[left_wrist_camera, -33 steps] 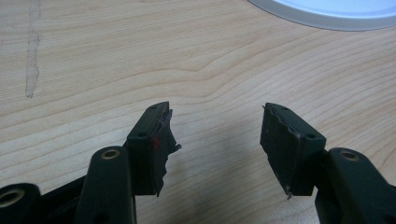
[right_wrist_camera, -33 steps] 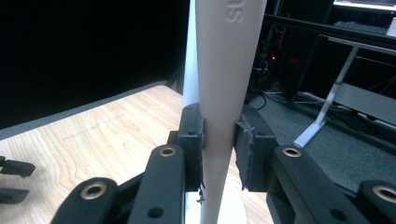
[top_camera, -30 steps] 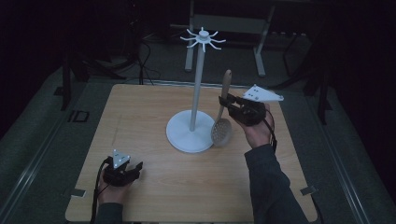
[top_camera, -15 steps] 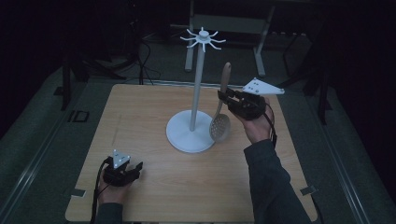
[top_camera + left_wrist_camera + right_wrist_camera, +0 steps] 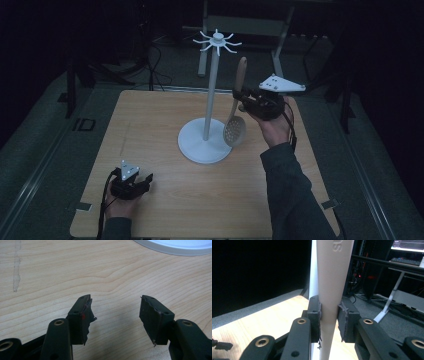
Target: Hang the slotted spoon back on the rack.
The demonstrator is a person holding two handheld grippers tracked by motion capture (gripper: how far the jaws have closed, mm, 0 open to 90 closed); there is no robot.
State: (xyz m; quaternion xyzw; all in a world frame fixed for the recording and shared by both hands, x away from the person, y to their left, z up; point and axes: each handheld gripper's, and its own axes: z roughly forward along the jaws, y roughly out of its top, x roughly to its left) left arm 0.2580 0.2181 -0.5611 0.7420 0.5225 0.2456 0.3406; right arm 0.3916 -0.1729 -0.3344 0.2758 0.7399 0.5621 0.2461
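Observation:
A white hook stand [image 5: 212, 75] rises from a round base [image 5: 200, 147] in the middle of the wooden table [image 5: 150, 120]; its top carries a ring of hooks [image 5: 217, 39]. My right gripper [image 5: 241, 99] is shut on the handle of a beige slotted spoon [image 5: 235, 127], held upright just right of the pole, bowl down above the base. In the right gripper view the spoon's handle [image 5: 332, 277] stands clamped between both pads, with the pole [image 5: 313, 270] right behind it. My left gripper [image 5: 145, 181] rests low on the table near the front left, open, with nothing between its pads [image 5: 83, 312].
The stand's base rim [image 5: 175, 246] lies ahead of the left gripper. Beyond the table's far edge stand a metal frame [image 5: 245, 25], cables and dark equipment. The person's right sleeve [image 5: 292, 195] crosses the table's front right.
The right gripper has lifted the spoon slightly and held it close beside the pole. The left gripper has stayed put.

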